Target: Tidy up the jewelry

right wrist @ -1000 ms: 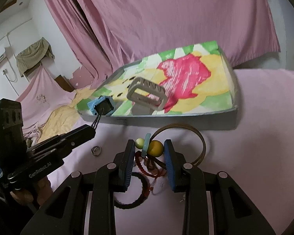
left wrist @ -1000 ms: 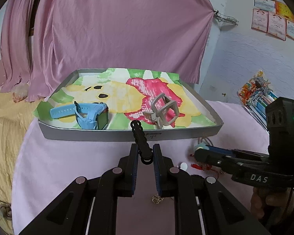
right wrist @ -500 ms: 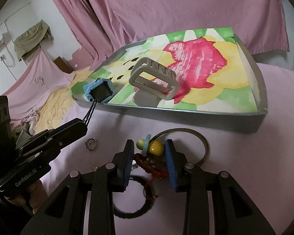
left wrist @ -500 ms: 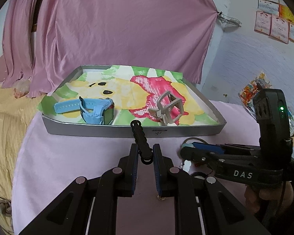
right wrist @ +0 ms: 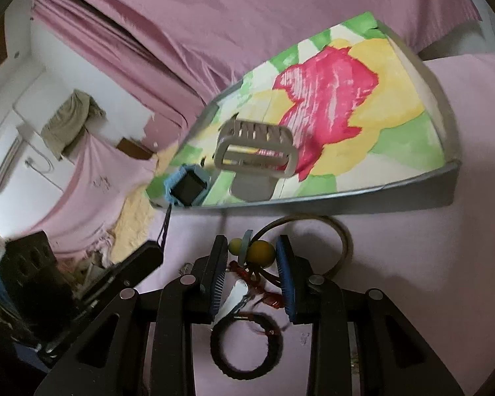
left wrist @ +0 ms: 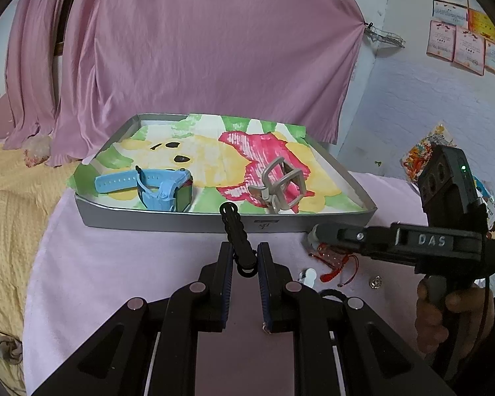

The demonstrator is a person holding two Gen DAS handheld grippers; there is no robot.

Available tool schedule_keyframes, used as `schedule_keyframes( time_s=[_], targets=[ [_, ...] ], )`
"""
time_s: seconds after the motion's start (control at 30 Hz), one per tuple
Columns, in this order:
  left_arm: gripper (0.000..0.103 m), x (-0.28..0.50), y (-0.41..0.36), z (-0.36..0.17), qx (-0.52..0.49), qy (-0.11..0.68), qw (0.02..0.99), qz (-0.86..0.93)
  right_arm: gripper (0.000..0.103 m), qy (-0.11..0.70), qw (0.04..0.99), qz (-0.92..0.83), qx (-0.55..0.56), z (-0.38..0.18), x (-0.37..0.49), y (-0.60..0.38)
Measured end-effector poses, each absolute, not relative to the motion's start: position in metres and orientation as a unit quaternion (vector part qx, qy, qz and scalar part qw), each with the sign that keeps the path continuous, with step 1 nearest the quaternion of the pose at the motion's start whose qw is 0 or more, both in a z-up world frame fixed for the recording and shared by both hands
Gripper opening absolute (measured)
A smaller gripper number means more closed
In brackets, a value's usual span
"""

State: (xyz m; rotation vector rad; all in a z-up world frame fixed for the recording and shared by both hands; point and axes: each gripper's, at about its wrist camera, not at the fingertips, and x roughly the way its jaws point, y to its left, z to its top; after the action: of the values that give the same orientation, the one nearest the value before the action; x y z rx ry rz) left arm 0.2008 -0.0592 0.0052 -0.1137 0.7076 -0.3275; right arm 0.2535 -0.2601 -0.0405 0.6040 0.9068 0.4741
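Right gripper (right wrist: pixel 251 264): moved nearer the tray (right wrist: pixel 447 178), jaws clamped on yellow-bead bracelet (right wrist: pixel 262 253). Left gripper (left wrist: pixel 244 264): jaws clamped on black bracelet (left wrist: pixel 236 234), tray ahead holding blue watch (left wrist: pixel 168 189).

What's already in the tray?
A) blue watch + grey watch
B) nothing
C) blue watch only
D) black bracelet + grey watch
A: the blue watch and the grey watch both lie in the tray; the black bracelet is clamped in the left gripper, short of the tray.
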Motion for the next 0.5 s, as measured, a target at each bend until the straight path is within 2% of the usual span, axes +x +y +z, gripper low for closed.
schedule_keyframes(
  time_s=[0.2, 0.5],
  targets=[
    [0.014, 0.198, -0.06, 0.005, -0.056, 0.345, 0.923, -0.162, 0.027, 0.425, 0.826, 0.228, 0.293, -0.043, 0.251, -0.262],
    [0.014, 0.197, -0.055, 0.003, -0.062, 0.347, 0.923, -0.158, 0.027, 0.466, 0.838, 0.205, 0.195, -0.038, 0.262, -0.24]
  ],
)
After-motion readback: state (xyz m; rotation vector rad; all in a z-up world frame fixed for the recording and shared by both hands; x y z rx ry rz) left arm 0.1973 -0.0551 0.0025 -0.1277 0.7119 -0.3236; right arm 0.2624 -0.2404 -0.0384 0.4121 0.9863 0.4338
